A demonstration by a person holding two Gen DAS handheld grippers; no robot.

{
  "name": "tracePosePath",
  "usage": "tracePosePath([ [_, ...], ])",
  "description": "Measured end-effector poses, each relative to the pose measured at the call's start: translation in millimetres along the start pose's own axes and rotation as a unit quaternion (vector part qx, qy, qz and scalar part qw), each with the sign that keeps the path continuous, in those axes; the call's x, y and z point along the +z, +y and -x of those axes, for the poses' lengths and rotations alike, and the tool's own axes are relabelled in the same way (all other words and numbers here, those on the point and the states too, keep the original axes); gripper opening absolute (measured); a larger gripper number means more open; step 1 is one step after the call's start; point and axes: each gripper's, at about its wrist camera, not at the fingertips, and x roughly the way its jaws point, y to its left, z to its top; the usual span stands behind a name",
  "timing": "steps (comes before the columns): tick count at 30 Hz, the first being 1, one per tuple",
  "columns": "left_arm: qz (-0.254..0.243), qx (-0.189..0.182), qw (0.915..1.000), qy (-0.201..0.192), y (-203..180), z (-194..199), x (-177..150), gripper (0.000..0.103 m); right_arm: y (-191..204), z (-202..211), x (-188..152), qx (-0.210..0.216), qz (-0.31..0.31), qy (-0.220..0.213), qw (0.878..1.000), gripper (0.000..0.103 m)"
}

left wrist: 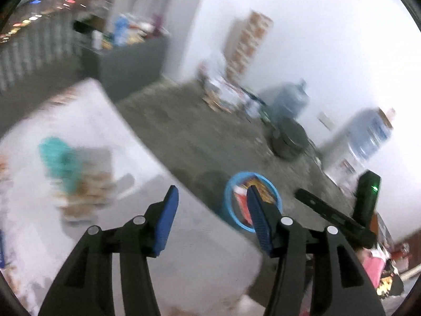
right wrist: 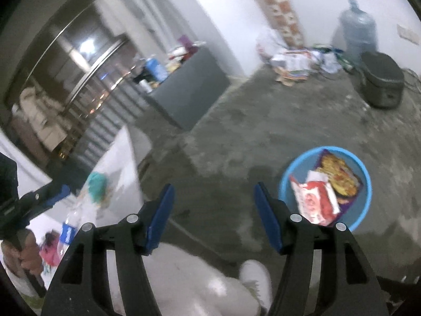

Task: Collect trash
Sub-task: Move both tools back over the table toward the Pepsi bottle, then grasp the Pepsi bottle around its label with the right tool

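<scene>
Just right of the right claw (right wrist: 213,210), blue basin (right wrist: 365,184).

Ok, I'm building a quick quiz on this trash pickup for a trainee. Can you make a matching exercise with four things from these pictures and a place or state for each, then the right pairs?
Things:
1. red and white wrapper
2. blue basin
3. teal item
4. right gripper

Places or states:
A. on the white table
B. on the concrete floor
C. open, nothing between its pads
D. inside the basin

Pairs: 1-D, 2-B, 3-A, 4-C
</scene>
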Motion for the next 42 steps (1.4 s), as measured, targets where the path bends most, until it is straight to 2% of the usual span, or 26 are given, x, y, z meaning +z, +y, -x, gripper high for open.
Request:
tracePosePath([
  [4, 0.036, 0.036, 0.9966, -0.065, 46, 63, -2, 0.052, 26, 3, 1, 0.025, 0.021, -0.002, 0.999, 0.06],
  [8, 0.065, 0.086, 0.9873, -0.117, 86, 122, -18, 0.055, 57, -6, -2, 0.049, 0.052, 0.012, 0.997, 0.06],
  [13, 0.119, 0.131, 0.9731, -0.147, 136, 167, -51, 0.057, 96, -28, -8, 0.072, 0.087, 0.043, 0.993, 0.06],
  [19, 0.165, 0.163, 0.961, -0.151, 184, 194, -87, 0.057, 146, -50, -14, 0.089, 0.131, 0.071, 0.985, 0.06],
  [20, 0.167, 0.166, 0.9603, -0.15, 190, 198, -92, 0.057, 154, -54, -15, 0.11, 0.152, 0.066, 0.98, 0.06],
  [25, 0.181, 0.184, 0.9558, -0.14, 221, 200, -116, 0.057, 192, -71, -19, 0.116, 0.196, 0.08, 0.97, 0.06],
  [27, 0.192, 0.186, 0.9534, -0.14, 230, 198, -120, 0.057, 210, -77, -23, 0.134, 0.205, 0.09, 0.965, 0.06],
  [32, 0.215, 0.222, 0.9392, -0.151, 265, 202, -137, 0.057, 258, -97, -45, 0.187, 0.227, 0.138, 0.946, 0.06],
  [35, 0.242, 0.259, 0.9242, -0.143, 296, 201, -148, 0.057, 285, -115, -62, 0.219, 0.227, 0.178, 0.932, 0.06],
  [37, 0.26, 0.269, 0.9175, -0.136, 314, 200, -156, 0.05, 301, -127, -74, 0.237, 0.227, 0.203, 0.923, 0.06],
  [39, 0.272, 0.262, 0.918, -0.119, 334, 191, -163, 0.04, 316, -140, -86, 0.25, 0.226, 0.228, 0.914, 0.06],
  [42, 0.311, 0.214, 0.9226, -0.08, 353, 173, -176, 0.027, 332, -156, -97, 0.26, 0.219, 0.256, 0.905, 0.06],
])
